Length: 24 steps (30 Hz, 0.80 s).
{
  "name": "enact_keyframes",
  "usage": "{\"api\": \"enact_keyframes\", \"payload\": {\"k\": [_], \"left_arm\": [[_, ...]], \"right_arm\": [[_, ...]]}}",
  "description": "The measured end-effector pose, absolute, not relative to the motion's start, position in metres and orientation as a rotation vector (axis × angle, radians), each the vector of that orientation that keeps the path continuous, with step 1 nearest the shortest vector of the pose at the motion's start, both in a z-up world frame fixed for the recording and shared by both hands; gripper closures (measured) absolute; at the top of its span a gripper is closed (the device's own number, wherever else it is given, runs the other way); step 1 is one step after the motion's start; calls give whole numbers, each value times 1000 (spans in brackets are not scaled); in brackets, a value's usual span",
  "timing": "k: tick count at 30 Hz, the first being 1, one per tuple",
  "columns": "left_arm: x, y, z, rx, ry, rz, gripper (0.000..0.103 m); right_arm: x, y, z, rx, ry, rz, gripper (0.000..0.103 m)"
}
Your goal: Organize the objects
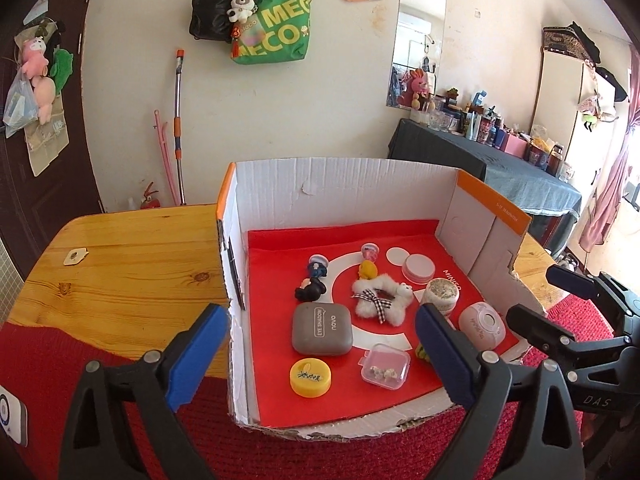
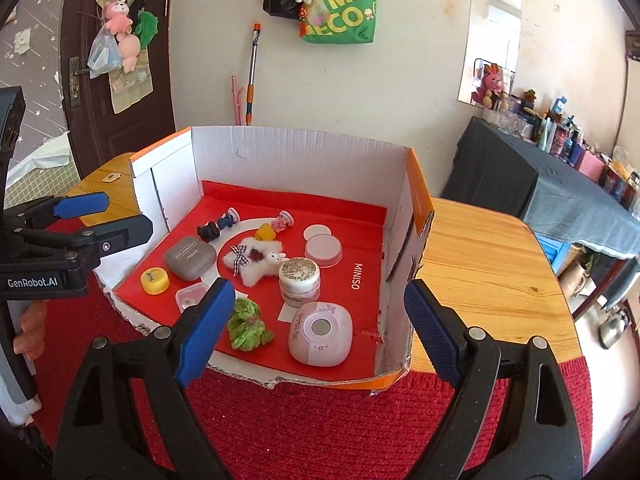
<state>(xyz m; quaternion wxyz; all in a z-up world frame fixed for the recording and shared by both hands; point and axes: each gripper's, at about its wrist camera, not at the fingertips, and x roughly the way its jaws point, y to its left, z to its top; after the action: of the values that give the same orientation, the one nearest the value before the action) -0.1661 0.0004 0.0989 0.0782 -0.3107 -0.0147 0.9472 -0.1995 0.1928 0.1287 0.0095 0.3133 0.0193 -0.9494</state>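
Objects for sorting lie inside a white cardboard box [image 1: 340, 188] lined with red paper, which stands on a wooden table [image 1: 120, 252] partly covered by a red mat [image 1: 60, 356].

Left wrist view: my left gripper [image 1: 320, 352] is released, its blue pads spread wide with nothing between them, hovering over the box's near edge. Below it lie a grey eye shadow case [image 1: 322, 330], a yellow round tin [image 1: 311, 377] and a clear plastic case [image 1: 385, 366]. Behind these sit a white fluffy bear toy [image 1: 382, 300], a black figurine [image 1: 310, 290] and a white round lid [image 1: 419, 268]. My right gripper [image 1: 560, 300] shows at the right, beside the box wall.

Right wrist view: my right gripper [image 2: 320, 312] is also released, jaws wide apart and empty, straddling the box's near right corner. A pink rounded case [image 2: 320, 334] lies nearest, a green fuzzy scrunchie [image 2: 248, 326] just beside it, and a speckled cream jar [image 2: 300, 282] behind. My left gripper [image 2: 104, 220] stands open at the left box wall.
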Motion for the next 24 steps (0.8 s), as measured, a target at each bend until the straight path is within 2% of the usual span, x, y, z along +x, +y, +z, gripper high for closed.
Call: {"api": "enact_keyframes", "payload": {"k": [7, 16, 24], "left_arm": [[-160, 4, 85, -886, 9, 2895, 2], [-155, 6, 69, -882, 53, 2926, 2], [-162, -4, 62, -951, -32, 2911, 2]], "right_arm": [[-201, 191, 111, 964, 56, -3032, 15], [-208, 189, 99, 968, 36, -3045, 15], [-205, 192, 99, 966, 26, -3055, 13]]}}
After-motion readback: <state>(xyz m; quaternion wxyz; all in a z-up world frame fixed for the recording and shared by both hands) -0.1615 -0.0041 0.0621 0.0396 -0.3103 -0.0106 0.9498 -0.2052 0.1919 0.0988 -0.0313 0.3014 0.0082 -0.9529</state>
